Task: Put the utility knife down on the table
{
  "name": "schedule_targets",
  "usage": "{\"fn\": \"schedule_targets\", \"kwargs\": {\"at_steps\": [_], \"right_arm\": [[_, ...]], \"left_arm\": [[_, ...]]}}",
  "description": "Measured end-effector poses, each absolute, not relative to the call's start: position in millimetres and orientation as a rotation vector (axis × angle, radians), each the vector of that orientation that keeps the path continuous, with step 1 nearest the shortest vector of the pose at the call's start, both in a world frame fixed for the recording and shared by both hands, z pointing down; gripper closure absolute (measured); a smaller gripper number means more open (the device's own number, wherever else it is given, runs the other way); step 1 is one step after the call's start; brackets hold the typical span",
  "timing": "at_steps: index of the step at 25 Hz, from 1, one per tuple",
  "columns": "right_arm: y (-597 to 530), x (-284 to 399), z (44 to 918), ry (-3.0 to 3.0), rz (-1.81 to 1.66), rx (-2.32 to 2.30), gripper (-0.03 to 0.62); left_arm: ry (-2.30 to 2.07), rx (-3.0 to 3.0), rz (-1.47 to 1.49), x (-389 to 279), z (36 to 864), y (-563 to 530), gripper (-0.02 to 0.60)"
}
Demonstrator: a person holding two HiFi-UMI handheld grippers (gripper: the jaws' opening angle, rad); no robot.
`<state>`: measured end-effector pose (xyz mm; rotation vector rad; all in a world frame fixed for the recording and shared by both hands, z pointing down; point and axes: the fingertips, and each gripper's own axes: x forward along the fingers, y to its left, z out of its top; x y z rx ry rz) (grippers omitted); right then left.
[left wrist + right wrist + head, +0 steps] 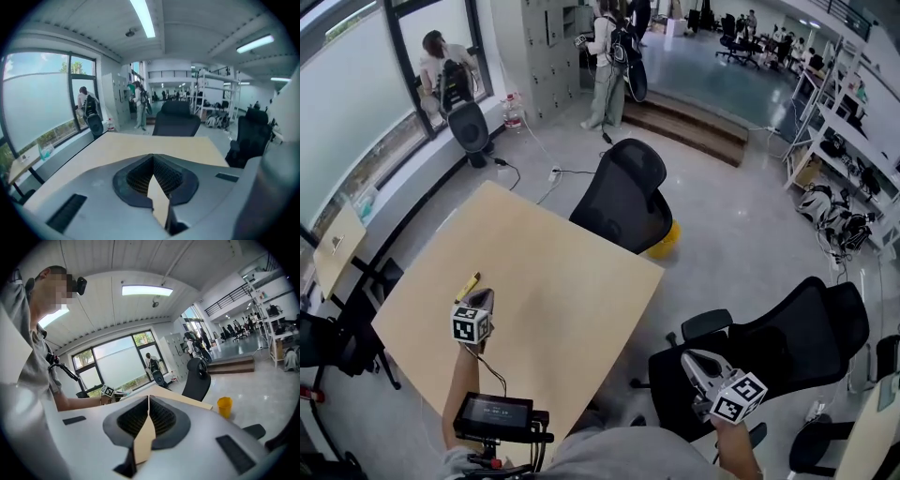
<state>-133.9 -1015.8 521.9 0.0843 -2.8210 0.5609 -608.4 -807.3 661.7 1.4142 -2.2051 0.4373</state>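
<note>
The utility knife [467,286] lay on the table [567,281] just beyond the left gripper [483,296], its jaws closed and empty.

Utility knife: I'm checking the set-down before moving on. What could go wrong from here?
The utility knife lies on the table right beside the shut, empty left gripper; a careless swing could knock it toward the edge. Whether its blade is retracted is too small to tell, so treat it as exposed.
</note>
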Motion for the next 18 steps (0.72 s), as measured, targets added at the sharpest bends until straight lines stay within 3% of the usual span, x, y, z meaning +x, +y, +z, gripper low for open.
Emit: {"fn": "schedule_targets", "kwargs": {"at_steps": [9,18], "right_arm": [[-1029.4,-42.1,493.2,-2.934,0.56,0.115,0.577],[-1031.7,42.2,479.0,-3.012,0.541,0.102,0.577]], "left_arm": [[-2.263,1.693,0.027,-408.3,549.2,-854.6,0.577],[-2.23,1.776,-0.016,-267.4,527.1,-852.1,0.577]]}}
